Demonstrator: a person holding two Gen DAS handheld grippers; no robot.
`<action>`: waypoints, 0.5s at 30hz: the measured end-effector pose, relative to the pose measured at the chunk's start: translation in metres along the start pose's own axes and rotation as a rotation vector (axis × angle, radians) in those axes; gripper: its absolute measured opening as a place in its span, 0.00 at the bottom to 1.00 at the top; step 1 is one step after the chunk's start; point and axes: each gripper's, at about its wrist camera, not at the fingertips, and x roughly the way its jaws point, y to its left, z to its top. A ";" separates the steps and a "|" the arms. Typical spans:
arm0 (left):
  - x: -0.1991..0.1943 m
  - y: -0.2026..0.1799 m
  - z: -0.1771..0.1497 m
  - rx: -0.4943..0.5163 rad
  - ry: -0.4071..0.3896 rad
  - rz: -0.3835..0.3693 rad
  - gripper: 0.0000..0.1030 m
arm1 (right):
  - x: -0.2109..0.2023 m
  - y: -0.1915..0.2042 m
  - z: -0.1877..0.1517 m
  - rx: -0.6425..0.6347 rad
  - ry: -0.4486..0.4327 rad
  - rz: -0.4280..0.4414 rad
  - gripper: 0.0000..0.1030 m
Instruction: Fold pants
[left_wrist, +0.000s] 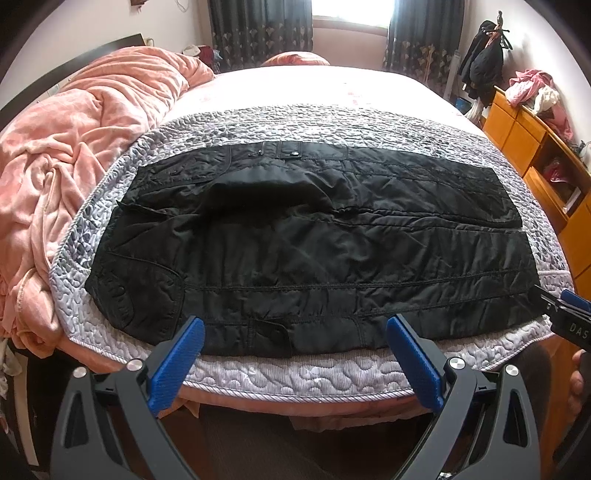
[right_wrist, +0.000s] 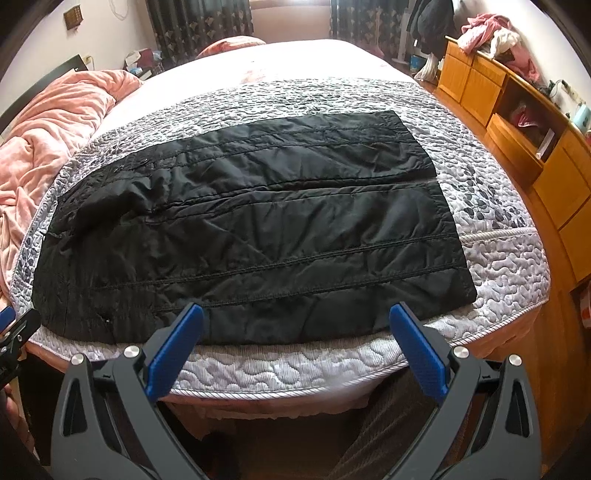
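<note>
Pants (left_wrist: 295, 236) lie flat on quilt (left_wrist: 332, 122); my left gripper (left_wrist: 295, 332) & right gripper (right_wrist: 295, 317) gape wide, empty — slick fabric may slip w/ shallow pinch.

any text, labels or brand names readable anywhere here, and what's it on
"DAS": white letters on the black body of the right tongs, cut off at the edge of the left wrist view.
Pants: no label or print shows.
Wall plaque: too small and blurred to read.
Nothing else legible.
</note>
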 end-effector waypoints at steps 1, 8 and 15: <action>0.001 0.000 0.001 -0.001 0.001 -0.001 0.96 | 0.001 0.000 0.000 0.002 0.001 0.002 0.97; 0.003 0.001 0.003 -0.004 0.003 -0.002 0.96 | 0.004 -0.001 0.001 0.002 -0.005 0.006 0.97; 0.005 0.002 0.004 -0.003 0.004 0.000 0.96 | 0.006 0.000 0.002 0.000 -0.004 0.008 0.97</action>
